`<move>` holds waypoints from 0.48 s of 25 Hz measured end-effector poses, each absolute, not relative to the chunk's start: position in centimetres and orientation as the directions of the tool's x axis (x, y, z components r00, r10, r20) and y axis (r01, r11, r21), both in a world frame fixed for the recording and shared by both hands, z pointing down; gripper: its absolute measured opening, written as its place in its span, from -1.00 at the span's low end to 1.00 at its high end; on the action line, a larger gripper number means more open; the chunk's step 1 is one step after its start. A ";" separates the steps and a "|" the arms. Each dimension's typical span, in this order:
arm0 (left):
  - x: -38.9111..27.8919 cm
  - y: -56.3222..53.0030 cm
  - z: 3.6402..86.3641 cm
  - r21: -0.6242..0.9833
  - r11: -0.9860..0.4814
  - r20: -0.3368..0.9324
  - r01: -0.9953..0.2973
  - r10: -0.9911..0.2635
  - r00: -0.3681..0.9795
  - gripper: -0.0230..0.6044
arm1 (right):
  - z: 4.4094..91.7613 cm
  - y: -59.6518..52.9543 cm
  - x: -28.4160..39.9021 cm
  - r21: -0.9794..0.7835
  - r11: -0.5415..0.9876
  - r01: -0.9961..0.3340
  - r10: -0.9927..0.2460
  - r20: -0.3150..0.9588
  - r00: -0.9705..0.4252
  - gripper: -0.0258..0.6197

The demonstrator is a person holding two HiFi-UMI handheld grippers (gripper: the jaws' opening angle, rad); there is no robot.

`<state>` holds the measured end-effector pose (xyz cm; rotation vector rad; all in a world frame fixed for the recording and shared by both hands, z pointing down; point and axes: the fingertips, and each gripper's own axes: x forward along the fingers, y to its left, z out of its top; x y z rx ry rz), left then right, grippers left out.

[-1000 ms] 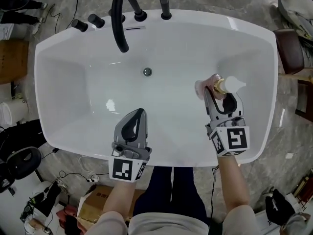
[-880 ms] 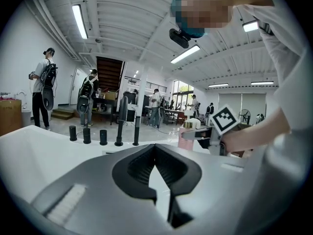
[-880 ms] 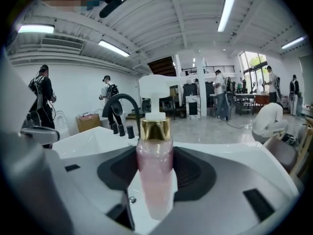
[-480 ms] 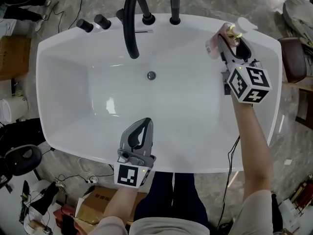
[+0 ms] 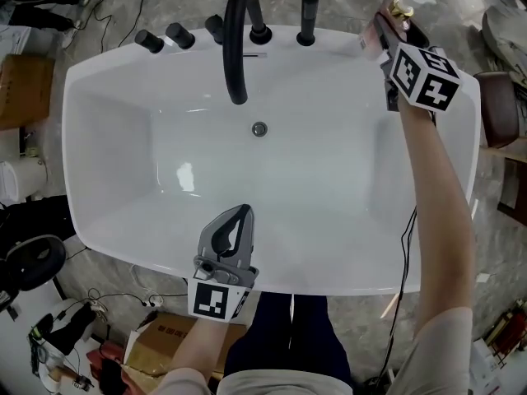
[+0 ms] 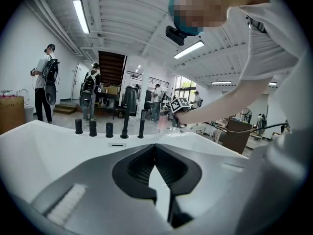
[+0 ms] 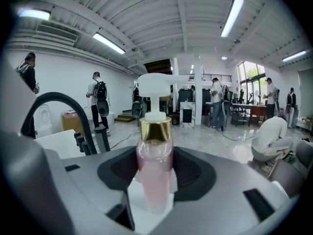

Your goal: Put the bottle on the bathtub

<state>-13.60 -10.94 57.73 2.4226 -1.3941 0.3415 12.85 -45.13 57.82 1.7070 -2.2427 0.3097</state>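
Right gripper: jaws part-open and clamped on the body of the bottle, a slim pink one with a gold collar and a white pump head; the pads press it from both sides, with the pump end standing clear above the jaws. The bottle is held at the far right corner of the bathtub, over or just past the rim; whether its base touches the rim cannot be told. Left gripper: jaws together, nothing between them, held over the near rim of the bathtub, well apart from the bottle and playing no part. Risks noted: the rim at that corner looks narrow, rounded and glossy, so a base set partly over either edge would probably slide into the bathtub or drop outside it. The bottle is tall for its footprint and carries weight high in the pump, so a release while tilted or short of contact would likely tip it. Jaws opening unevenly could drag it sideways.
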 end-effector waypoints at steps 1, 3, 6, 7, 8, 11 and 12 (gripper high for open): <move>-13.6 -11.0 57.6 0.154 -0.472 0.349 -0.868 -0.796 0.495 -0.90 | 58.1 -45.3 13.1 0.013 0.252 -0.968 -0.901 0.368 -0.230 -0.26; -13.6 -11.2 57.3 0.148 -0.478 0.329 -0.866 -0.802 0.499 -0.89 | 59.1 -45.5 13.5 0.016 0.210 -0.978 -0.905 0.381 -0.188 -0.26; -13.4 -11.2 57.6 0.155 -0.479 0.329 -0.864 -0.800 0.502 -0.89 | 59.7 -45.8 13.8 0.033 0.140 -0.990 -0.912 0.393 -0.116 -0.26; -13.3 -11.3 57.7 0.158 -0.478 0.329 -0.864 -0.799 0.502 -0.90 | 59.7 -46.0 13.9 0.032 0.116 -0.993 -0.913 0.397 -0.094 -0.26; -13.2 -11.3 57.8 0.160 -0.477 0.330 -0.864 -0.799 0.503 -0.90 | 59.7 -46.1 14.0 0.027 0.094 -0.995 -0.914 0.400 -0.075 -0.26; -12.8 -11.2 57.9 0.170 -0.478 0.329 -0.862 -0.797 0.507 -0.90 | 59.9 -45.9 14.2 0.014 0.058 -0.998 -0.912 0.408 -0.047 -0.26; -12.7 -11.2 57.9 0.172 -0.480 0.327 -0.860 -0.796 0.510 -0.90 | 59.9 -45.9 14.2 0.012 0.059 -0.998 -0.912 0.408 -0.049 -0.26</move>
